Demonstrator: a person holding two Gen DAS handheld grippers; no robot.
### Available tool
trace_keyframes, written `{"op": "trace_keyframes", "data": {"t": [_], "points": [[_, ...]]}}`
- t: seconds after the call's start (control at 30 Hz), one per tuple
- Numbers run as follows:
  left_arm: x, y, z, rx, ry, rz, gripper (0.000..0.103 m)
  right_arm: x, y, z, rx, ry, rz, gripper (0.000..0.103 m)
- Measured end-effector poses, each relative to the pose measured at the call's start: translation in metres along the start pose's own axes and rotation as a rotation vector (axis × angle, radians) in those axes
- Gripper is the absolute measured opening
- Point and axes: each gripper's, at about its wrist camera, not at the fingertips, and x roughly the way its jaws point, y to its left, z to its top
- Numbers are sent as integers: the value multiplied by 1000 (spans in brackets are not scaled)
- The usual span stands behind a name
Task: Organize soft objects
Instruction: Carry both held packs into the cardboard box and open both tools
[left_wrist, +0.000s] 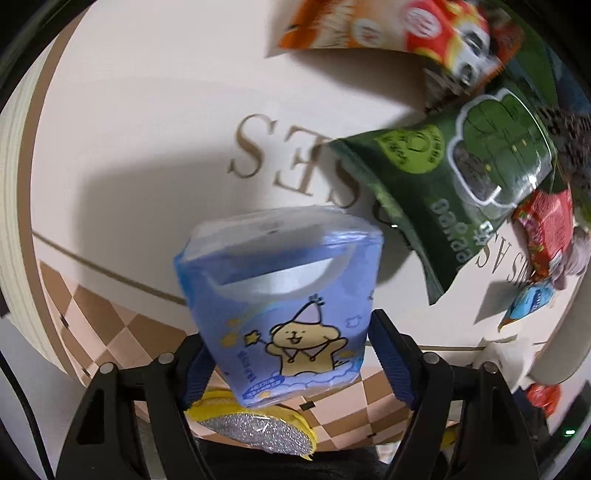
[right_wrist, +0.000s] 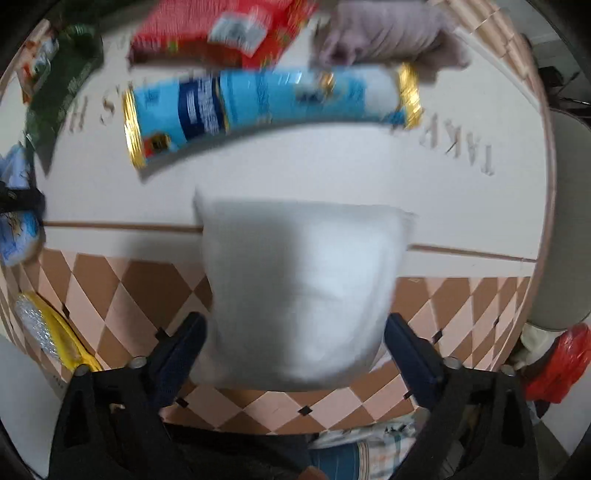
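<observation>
both tongs carry loads: left tongs (left_wrist: 291, 354) clamp the tissue pack (left_wrist: 280, 299), right tongs (right_wrist: 295, 354) the pillow (right_wrist: 299, 291), each upright, desk (left_wrist: 147, 129) ahead.

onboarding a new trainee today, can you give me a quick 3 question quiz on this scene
1. True or false: the left hand-held gripper holds a blue tissue pack with a cartoon bear.
2. What sits between the fingers of the right hand-held gripper? A) a green snack bag B) a white pillow-like pouch C) a red pouch
3. Fill in: under the left hand-held gripper lies a yellow-rimmed, silver ____.

Key:
1. True.
2. B, the white pillow-like pouch.
3. Scrubber; the scouring pad lies on the checkered border of the mat.
</observation>
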Motion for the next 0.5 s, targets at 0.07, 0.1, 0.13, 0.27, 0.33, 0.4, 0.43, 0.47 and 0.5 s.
{"op": "trace_keyframes", "data": {"t": [0.07,0.1,0.13,0.27,0.33,0.4,0.43,0.47,0.5], "points": [[1,-12,-4,59,-24,51,76,-4,-9,-7,65,-4,64,103],[3,-16,-6,84,-34,79,75,-2,-16,-10,103,6,96,103],[4,-21,-10,110,-52,107,73,0,-20,-13,124,12,113,103],[2,-29,-23,141,-99,123,53,19,-42,-13,179,37,137,103],[1,-33,-31,161,-119,131,47,32,-39,-11,211,34,144,103],[-1,-34,-39,177,-137,132,41,38,-32,-18,219,30,125,95],[-3,-35,-46,183,-141,127,40,38,-14,-18,217,21,96,87],[-3,-40,-50,186,-143,121,39,38,-10,-21,212,-4,83,83],[-4,-41,-55,188,-147,113,38,32,-6,-24,216,-16,83,80]]}}
